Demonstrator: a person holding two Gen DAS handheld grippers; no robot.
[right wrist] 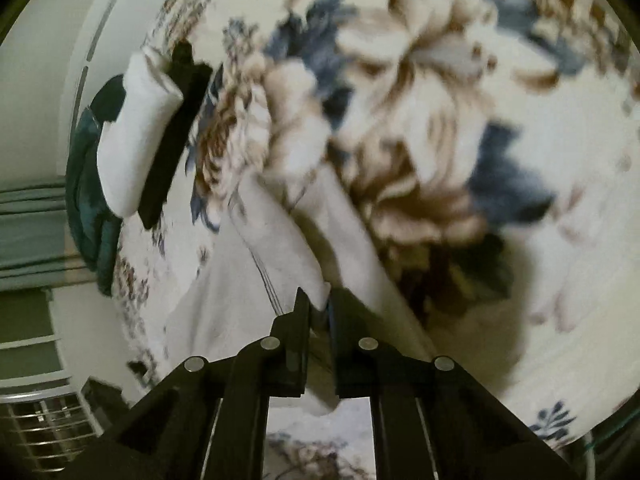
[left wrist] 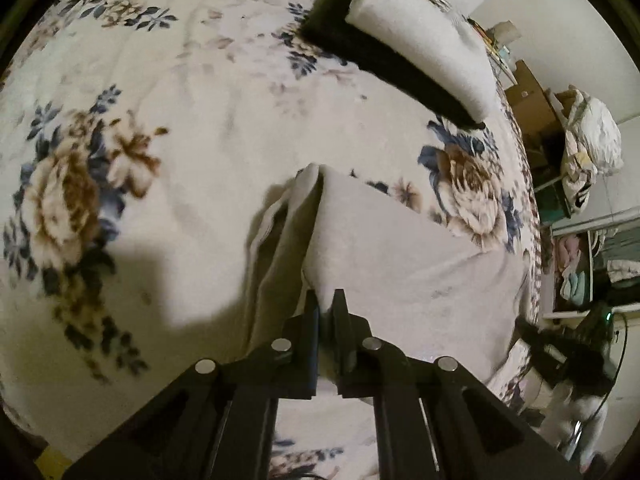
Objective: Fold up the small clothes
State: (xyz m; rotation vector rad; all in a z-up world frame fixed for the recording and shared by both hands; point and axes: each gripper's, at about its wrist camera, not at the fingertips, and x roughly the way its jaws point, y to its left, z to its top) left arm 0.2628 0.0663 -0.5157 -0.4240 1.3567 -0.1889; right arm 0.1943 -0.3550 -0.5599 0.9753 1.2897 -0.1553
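Observation:
A pale grey-white small garment (left wrist: 392,256) hangs above a floral bedspread (left wrist: 140,120), held between both grippers. My left gripper (left wrist: 328,300) is shut on one edge of it; the cloth drapes forward and right in folds. My right gripper (right wrist: 318,300) is shut on another edge of the same garment (right wrist: 280,240), which hangs off to the left and is blurred. The right gripper (left wrist: 568,356) also shows at the lower right of the left wrist view.
A folded white cloth (left wrist: 424,28) lies on a folded black one (left wrist: 376,60) at the far side of the bed; both show in the right wrist view (right wrist: 136,140). A dark teal bundle (right wrist: 88,184) lies beyond. Boxes, bags and shelves (left wrist: 580,152) stand past the bed edge.

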